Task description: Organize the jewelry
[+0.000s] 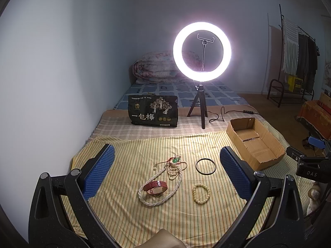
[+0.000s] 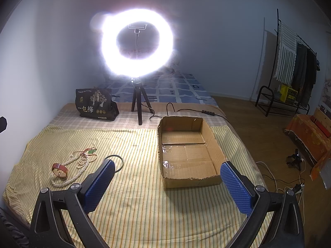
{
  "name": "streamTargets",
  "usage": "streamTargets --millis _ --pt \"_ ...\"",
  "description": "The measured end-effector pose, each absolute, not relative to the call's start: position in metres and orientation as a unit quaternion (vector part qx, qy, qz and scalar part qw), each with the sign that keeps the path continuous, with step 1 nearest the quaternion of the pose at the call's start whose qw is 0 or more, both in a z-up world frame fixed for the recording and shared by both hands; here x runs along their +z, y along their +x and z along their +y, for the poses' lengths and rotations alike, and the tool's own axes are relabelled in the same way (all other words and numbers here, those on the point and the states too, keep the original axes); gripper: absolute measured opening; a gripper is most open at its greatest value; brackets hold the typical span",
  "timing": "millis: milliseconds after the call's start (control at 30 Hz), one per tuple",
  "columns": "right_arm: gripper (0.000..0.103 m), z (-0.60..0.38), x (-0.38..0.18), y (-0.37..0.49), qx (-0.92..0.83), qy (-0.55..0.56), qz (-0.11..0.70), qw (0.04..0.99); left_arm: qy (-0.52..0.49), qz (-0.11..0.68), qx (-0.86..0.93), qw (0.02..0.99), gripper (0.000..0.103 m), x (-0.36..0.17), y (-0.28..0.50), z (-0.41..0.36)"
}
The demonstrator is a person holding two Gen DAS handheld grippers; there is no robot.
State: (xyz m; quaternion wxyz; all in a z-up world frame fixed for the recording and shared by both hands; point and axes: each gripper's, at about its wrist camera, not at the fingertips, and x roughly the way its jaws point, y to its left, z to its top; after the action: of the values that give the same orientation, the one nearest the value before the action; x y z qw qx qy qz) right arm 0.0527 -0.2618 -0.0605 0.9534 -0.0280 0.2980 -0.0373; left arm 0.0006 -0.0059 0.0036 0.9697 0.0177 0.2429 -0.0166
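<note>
Watch (image 1: 155, 188) red-strapped, lying atop looped pearl necklace (image 1: 163, 188); cream bead bracelet (image 1: 201, 193) apart.

The bed is viewed from low above the striped cloth (image 1: 124, 217) by both wrist cameras, faced toward the ring light (image 1: 201, 51). The right view is set nearer the cardboard box (image 2: 215, 142); cloth, light and box are shared.

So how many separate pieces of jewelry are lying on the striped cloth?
5, though the tangle may hide more: red-strap watch lying on the long pearl necklace, a pendant cord with smaller bead strands behind it, black bangle to the right, cream bead bracelet nearest.
</note>
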Motion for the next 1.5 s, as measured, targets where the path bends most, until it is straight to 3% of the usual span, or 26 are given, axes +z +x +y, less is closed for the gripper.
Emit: streamTargets --millis 767,1167,1300,1400,1500 --pt "0.103 -0.247 -0.072 0.057 -0.032 -0.077 0.287 0.954 0.003 0.290 0.025 0.957 0.103 -0.019 0.026 0.044" --pt "0.103 -0.226 -0.104 0.091 0.061 -0.094 0.362 0.925 0.008 0.381 -0.034 0.924 0.103 -0.058 0.062 0.073" --pt "0.103 -0.213 -0.119 0.109 0.093 -0.100 0.397 0.907 -0.004 0.411 -0.047 0.910 0.094 -0.073 0.075 0.074" --pt "0.098 -0.205 -0.133 0.126 0.116 -0.089 0.433 0.889 -0.008 0.436 -0.066 0.898 0.083 -0.084 0.087 0.073" --pt "0.092 -0.199 -0.148 0.142 0.140 -0.070 0.470 0.869 -0.005 0.472 -0.089 0.877 0.080 -0.101 0.105 0.069"
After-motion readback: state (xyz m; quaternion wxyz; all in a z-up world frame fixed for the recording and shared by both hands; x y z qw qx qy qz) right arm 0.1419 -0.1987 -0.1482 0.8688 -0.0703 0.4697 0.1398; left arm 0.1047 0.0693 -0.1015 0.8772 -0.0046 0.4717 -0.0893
